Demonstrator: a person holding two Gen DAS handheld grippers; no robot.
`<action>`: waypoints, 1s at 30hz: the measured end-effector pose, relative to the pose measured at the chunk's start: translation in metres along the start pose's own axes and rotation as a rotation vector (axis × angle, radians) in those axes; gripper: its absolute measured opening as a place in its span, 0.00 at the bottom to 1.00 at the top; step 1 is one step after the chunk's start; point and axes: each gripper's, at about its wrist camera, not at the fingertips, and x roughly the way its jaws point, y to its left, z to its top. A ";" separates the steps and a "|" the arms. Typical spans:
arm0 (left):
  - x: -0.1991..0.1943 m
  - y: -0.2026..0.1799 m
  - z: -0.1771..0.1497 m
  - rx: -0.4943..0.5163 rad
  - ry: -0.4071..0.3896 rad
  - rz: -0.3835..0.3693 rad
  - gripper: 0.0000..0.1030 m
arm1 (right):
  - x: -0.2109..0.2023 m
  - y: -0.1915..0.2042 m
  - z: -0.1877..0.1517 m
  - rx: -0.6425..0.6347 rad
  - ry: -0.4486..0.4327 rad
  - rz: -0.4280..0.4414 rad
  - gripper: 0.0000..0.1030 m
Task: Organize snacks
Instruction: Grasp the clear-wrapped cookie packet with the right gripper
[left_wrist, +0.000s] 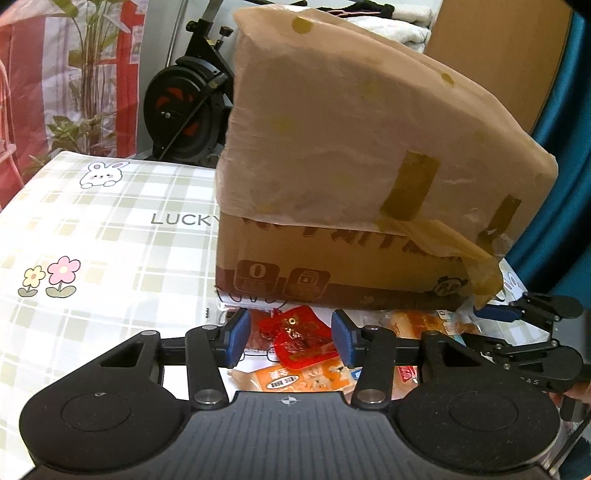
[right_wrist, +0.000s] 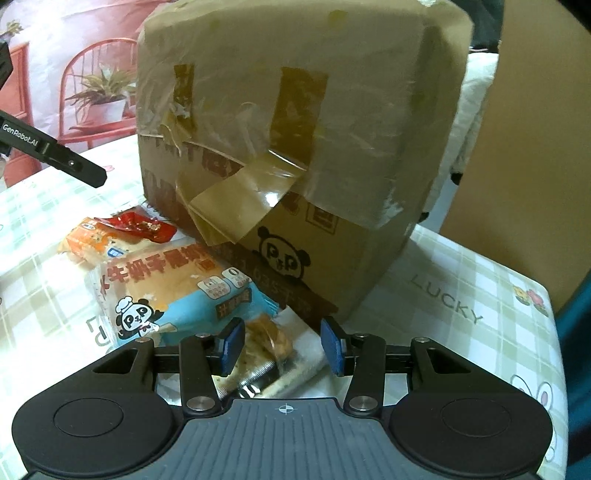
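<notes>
A taped brown cardboard box (left_wrist: 351, 177) stands on the checked tablecloth (left_wrist: 110, 229); it also shows in the right wrist view (right_wrist: 295, 129). Snack packets lie in front of it. My left gripper (left_wrist: 290, 338) is open, its blue pads on either side of a red snack packet (left_wrist: 295, 339), above an orange packet (left_wrist: 306, 376). My right gripper (right_wrist: 282, 345) is open over a clear packet of biscuits (right_wrist: 269, 347), next to a blue and orange bread packet (right_wrist: 173, 291). The red packet (right_wrist: 140, 225) and an orange packet (right_wrist: 85, 240) lie further left.
The right gripper shows at the right edge of the left wrist view (left_wrist: 535, 332). The left gripper's arm (right_wrist: 51, 151) enters the right wrist view from the left. An exercise bike (left_wrist: 188, 110) and a plant (left_wrist: 88, 74) stand behind the table. Loose tape (right_wrist: 240, 199) hangs off the box.
</notes>
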 end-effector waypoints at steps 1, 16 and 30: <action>0.000 -0.001 -0.001 0.002 0.001 -0.001 0.49 | 0.001 0.000 0.000 -0.005 0.004 0.007 0.41; 0.011 0.001 -0.010 -0.009 0.051 -0.009 0.48 | -0.018 -0.003 -0.038 0.327 -0.204 -0.016 0.16; 0.036 -0.003 -0.009 -0.091 0.067 0.016 0.45 | -0.024 -0.006 -0.051 0.378 -0.281 -0.045 0.16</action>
